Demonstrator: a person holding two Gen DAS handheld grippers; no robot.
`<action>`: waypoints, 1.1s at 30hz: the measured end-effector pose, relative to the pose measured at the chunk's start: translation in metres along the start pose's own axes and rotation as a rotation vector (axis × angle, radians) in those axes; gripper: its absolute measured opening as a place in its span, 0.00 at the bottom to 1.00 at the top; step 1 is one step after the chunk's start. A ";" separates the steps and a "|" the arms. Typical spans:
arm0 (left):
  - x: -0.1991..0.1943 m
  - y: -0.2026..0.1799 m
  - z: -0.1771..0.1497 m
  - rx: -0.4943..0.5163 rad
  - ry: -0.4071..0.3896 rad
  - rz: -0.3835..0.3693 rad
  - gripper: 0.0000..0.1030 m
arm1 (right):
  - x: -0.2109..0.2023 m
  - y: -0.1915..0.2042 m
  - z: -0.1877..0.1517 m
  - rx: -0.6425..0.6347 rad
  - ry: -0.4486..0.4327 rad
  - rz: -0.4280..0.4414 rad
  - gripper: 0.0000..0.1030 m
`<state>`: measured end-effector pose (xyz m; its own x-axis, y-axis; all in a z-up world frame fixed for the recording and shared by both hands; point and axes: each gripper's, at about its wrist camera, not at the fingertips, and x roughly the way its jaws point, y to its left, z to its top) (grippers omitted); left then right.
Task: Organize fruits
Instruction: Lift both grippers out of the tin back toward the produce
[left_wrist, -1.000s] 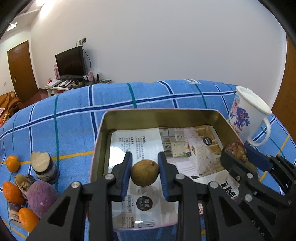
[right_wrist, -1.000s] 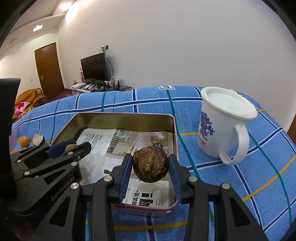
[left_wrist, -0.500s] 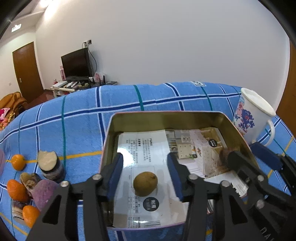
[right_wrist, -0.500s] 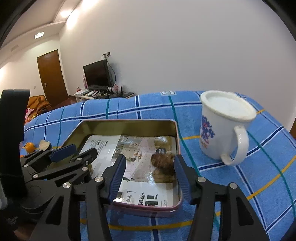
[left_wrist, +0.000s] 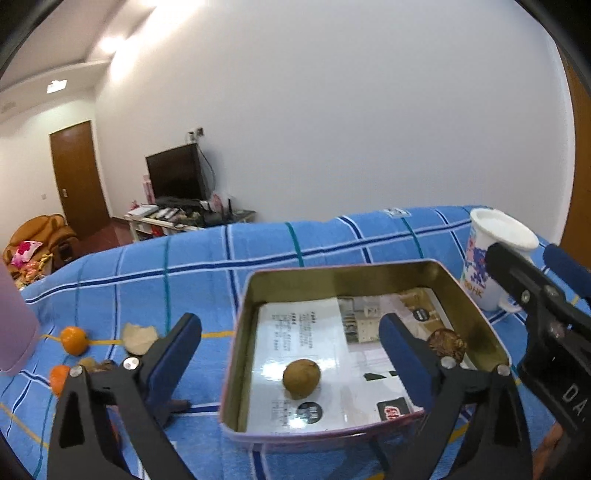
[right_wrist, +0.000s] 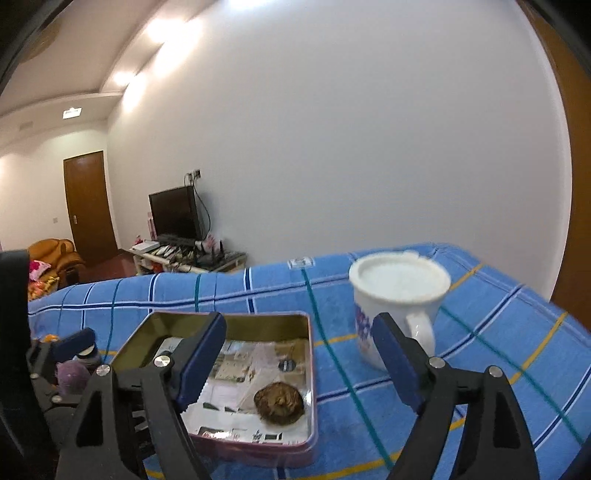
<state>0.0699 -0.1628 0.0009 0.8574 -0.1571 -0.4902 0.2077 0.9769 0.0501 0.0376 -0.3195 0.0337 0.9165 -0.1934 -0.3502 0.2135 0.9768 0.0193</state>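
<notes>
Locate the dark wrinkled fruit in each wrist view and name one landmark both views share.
Left wrist: dark wrinkled fruit at right, against the tin's right wall.
Right wrist: low centre, in the tin's near right corner.
Shared landmark: the white mug right of the tin.

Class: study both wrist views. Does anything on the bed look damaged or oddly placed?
Yes. Left of the tin, a pale fruit beside the oranges looks cut or bitten open. The mug appears to lean on the soft bedspread.
</notes>
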 end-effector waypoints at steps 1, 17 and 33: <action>-0.002 0.002 0.000 -0.005 -0.006 0.004 0.98 | -0.004 0.002 0.000 -0.014 -0.024 -0.001 0.82; -0.030 0.051 -0.020 -0.036 -0.010 0.089 0.98 | -0.011 0.018 -0.005 -0.095 -0.059 0.032 0.87; -0.046 0.132 -0.036 -0.059 0.001 0.157 0.98 | -0.018 0.059 -0.016 -0.201 -0.001 -0.028 0.87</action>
<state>0.0412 -0.0220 -0.0014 0.8764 -0.0021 -0.4816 0.0434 0.9963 0.0746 0.0283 -0.2572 0.0263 0.9115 -0.2209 -0.3470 0.1673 0.9697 -0.1781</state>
